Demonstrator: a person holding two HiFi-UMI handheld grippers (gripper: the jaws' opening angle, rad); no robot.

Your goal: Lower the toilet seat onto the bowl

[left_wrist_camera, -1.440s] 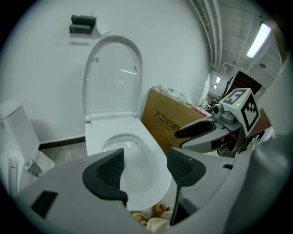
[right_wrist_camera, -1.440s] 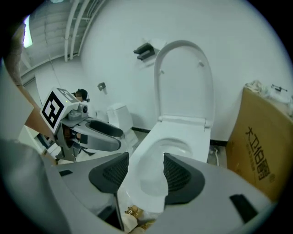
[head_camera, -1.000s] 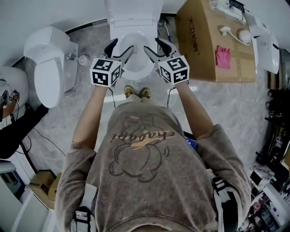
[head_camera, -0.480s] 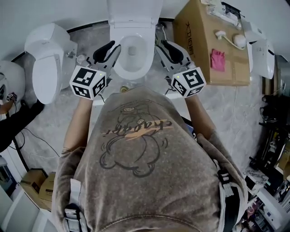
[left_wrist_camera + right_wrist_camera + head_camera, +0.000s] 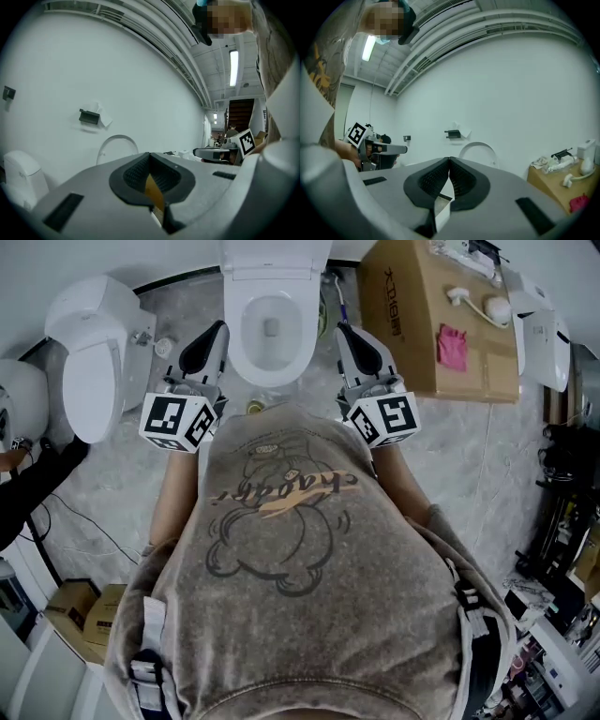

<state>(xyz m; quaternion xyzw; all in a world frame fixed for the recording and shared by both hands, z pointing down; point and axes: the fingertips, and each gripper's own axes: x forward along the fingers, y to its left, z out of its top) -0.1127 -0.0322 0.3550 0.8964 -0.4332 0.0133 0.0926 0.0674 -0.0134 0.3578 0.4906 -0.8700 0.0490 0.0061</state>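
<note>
The white toilet (image 5: 270, 329) stands at the top middle of the head view, its bowl open, with a white ring lying flat around the opening. Behind it a white part (image 5: 275, 261) stands upright; it shows as a white arch (image 5: 117, 146) (image 5: 478, 152) against the wall in both gripper views. I cannot tell the seat from the rim here. My left gripper (image 5: 215, 330) (image 5: 150, 155) hangs left of the bowl, shut and empty. My right gripper (image 5: 343, 332) (image 5: 449, 160) hangs right of the bowl, also shut and empty. Neither touches the toilet.
A second white toilet (image 5: 89, 362) stands at the left. A large cardboard box (image 5: 427, 334) with a pink cloth (image 5: 453, 348) and white fittings stands right of the toilet. A person's dark sleeve (image 5: 33, 488) and cables lie at the left edge; small boxes (image 5: 89, 615) sit at the lower left.
Both grippers have drawn back from the bowl's rim and apart to either side. Their jaws, open a second ago, have closed on nothing.
</note>
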